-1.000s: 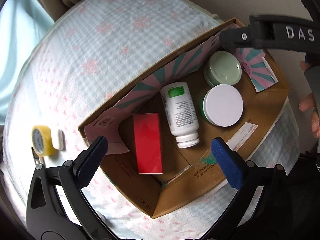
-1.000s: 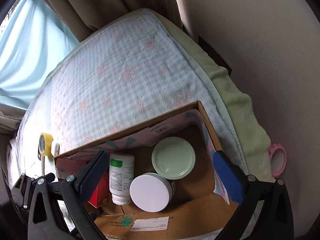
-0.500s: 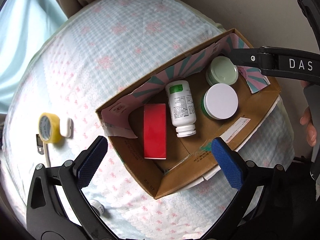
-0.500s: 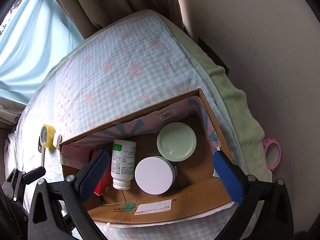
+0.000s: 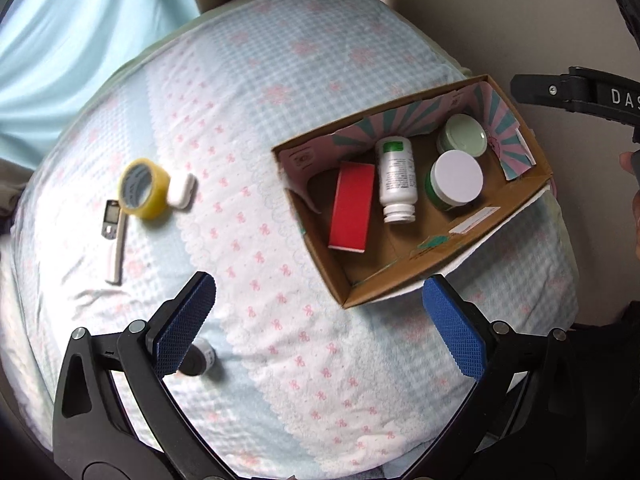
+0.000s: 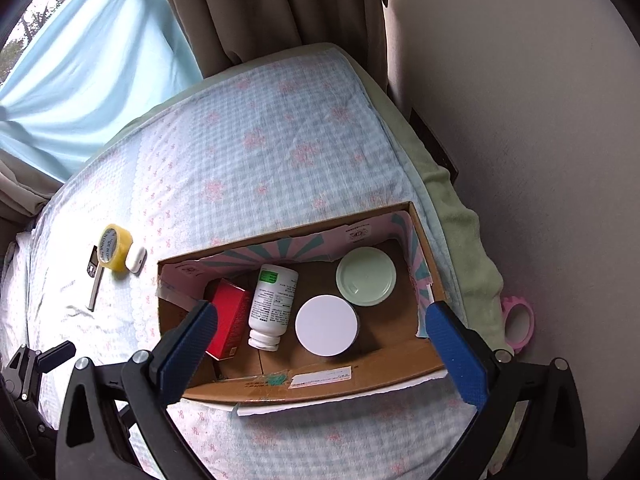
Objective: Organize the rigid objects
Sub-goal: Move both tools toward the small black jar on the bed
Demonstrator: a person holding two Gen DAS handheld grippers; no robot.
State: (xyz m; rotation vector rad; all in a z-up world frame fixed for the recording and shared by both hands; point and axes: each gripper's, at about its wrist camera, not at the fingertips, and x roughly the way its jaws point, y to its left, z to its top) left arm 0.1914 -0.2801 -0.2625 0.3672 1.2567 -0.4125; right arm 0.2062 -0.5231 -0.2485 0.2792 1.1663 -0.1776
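An open cardboard box (image 5: pixel 362 294) (image 6: pixel 224 394) lies on the bed. In it are a red box (image 5: pixel 351 205) (image 6: pixel 228 322), a white pill bottle (image 5: pixel 396 178) (image 6: pixel 273 304), a white-lidded jar (image 5: pixel 458 178) (image 6: pixel 326 325) and a pale green-lidded jar (image 5: pixel 463 135) (image 6: pixel 366 276). On the sheet to the left lie a yellow tape roll (image 5: pixel 143 187) (image 6: pixel 115 247), a white earbud case (image 5: pixel 181 190) (image 6: pixel 135 259), a thin white device (image 5: pixel 115 236) (image 6: pixel 95 283) and a small round bottle (image 5: pixel 198 362). My left gripper (image 5: pixel 318 324) is open and empty above the sheet. My right gripper (image 6: pixel 320 354) is open and empty over the box.
The bed has a pale blue checked sheet (image 5: pixel 280 80) (image 6: pixel 260 140). A wall (image 6: pixel 520 100) runs along the right, curtains (image 6: pixel 260 8) hang behind. A pink ring-shaped object (image 6: pixel 518 324) lies between bed and wall. The right gripper's arm (image 5: pixel 580 94) shows at the left view's right edge.
Both grippers have pulled back and up from the box. The left view has swung left, so the tape roll, case, thin device and small bottle now show.
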